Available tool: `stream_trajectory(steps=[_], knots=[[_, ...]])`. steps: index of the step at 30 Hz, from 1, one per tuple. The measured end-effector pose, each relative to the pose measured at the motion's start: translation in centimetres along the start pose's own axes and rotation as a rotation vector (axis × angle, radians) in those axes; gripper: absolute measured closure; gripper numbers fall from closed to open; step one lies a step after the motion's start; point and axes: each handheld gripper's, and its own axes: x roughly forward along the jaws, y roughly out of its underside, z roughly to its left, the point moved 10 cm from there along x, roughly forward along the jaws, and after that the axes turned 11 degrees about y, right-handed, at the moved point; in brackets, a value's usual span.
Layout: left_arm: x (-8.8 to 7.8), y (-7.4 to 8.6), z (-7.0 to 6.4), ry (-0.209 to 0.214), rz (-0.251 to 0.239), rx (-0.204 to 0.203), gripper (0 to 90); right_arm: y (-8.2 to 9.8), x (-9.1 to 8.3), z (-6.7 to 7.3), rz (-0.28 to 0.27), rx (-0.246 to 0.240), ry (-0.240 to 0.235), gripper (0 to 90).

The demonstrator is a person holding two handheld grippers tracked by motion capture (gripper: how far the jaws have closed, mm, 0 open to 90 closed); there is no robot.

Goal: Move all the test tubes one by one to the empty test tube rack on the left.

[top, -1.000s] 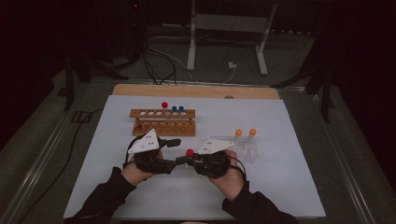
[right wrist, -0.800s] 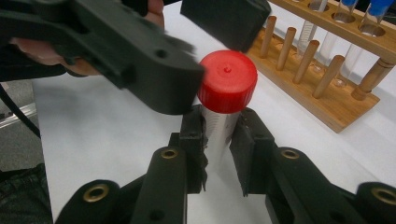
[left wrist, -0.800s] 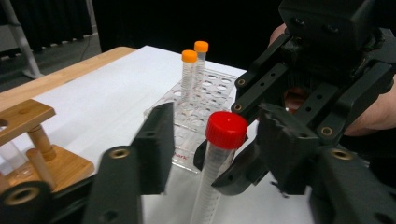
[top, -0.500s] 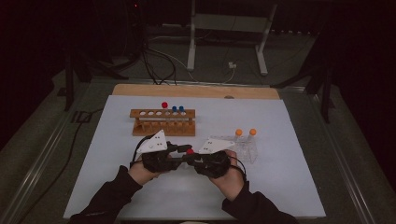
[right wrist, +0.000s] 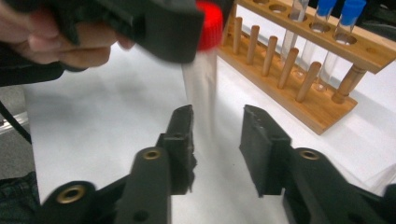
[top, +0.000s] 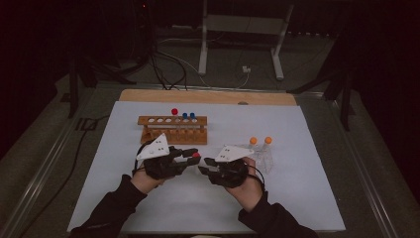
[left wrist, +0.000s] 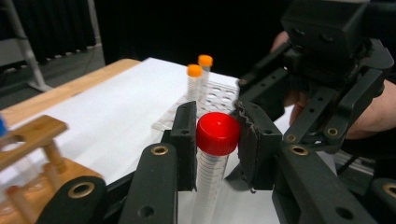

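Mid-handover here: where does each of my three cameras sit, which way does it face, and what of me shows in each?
High view: above the person's side, looking forward and down on the white table; both forearms, the left gripper and the right gripper show.
Left gripper view: rides the left gripper, looking along its jaws, shut on the red-capped tube; the other hand shows beyond.
Right gripper view: rides the right gripper, jaws apart, facing the wooden rack.
Shared: all three show the red-capped tube.
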Motion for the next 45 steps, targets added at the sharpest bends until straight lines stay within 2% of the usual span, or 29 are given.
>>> stream_trajectory(steps=[4, 5, 8, 10, 11, 12, 14, 15, 17, 18, 20, 21, 22, 23, 26, 28, 34, 45], knots=[[-1.2, -0.5, 0.9, -0.036, -0.018, -0.001, 70.7, -0.4, -0.3, -0.4, -0.018, 0.012, 0.038, 40.3], [-1.5, -0.6, 1.2, -0.044, -0.02, -0.001, 70.7, -0.4, -0.3, -0.5, -0.019, 0.015, 0.042, 37.4], [-2.4, -0.7, 2.0, -0.078, -0.017, 0.006, 70.7, -0.4, -0.4, -0.4, -0.026, 0.039, 0.025, 17.5], [-3.1, -0.9, 2.6, -0.1, -0.017, 0.006, 70.7, -0.4, -0.4, -0.6, -0.026, 0.053, 0.025, 9.1], [-3.4, -1.0, 2.9, -0.11, -0.019, 0.004, 70.7, -0.3, -0.5, -0.6, -0.026, 0.051, 0.015, 2.6], [-3.7, -1.0, 3.3, -0.121, -0.02, 0.003, 70.7, -0.2, -0.5, -0.6, -0.026, 0.048, -0.002, 0.0], [-4.3, -1.2, 3.9, -0.141, -0.021, 0.002, 70.7, -0.1, -0.8, -0.9, -0.031, 0.045, -0.017, 0.0], [-4.6, -1.3, 4.2, -0.15, -0.021, 0.004, 70.7, -0.1, -0.9, -1.1, -0.034, 0.053, -0.008, 0.0], [-5.1, -1.5, 4.8, -0.167, -0.025, 0.001, 70.7, -0.1, -1.2, -1.1, -0.034, 0.046, -0.032, 0.0], [-5.3, -1.6, 5.0, -0.173, -0.026, 0.0, 70.7, -0.2, -1.4, -1.3, -0.05, 0.049, -0.021, 0.0], [-5.8, -1.9, 5.6, -0.191, -0.028, 0.001, 70.7, -0.5, -1.7, -1.3, -0.077, 0.023, -0.001, 0.0], [-6.1, -2.1, 6.0, -0.2, -0.032, 0.002, 70.7, -0.9, -2.0, -1.5, -0.122, 0.001, 0.036, 0.0], [-6.3, -2.3, 6.3, -0.208, -0.034, 0.001, 70.7, -1.1, -2.2, -1.5, -0.143, -0.013, 0.055, 0.0], [-6.5, -2.5, 6.6, -0.216, -0.037, 0.002, 70.7, -1.2, -2.3, -1.4, -0.141, -0.015, 0.041, 0.0], [-7.1, -3.2, 7.7, -0.244, -0.048, 0.009, 70.7, -1.2, -2.6, -1.5, -0.139, -0.005, 0.044, 0.0], [-7.5, -3.8, 8.5, -0.261, -0.057, 0.008, 70.7, -1.2, -2.7, -1.4, -0.142, 0.012, 0.029, 0.0], [-7.9, -4.7, 10.7, -0.314, -0.062, 0.019, 70.8, -1.5, -3.1, -1.2, -0.142, 0.018, 0.015, 0.0], [-7.1, -4.5, 14.9, -0.382, -0.088, -0.019, 70.9, -1.7, -3.5, -1.6, -0.15, 0.041, 0.007, 0.0]])
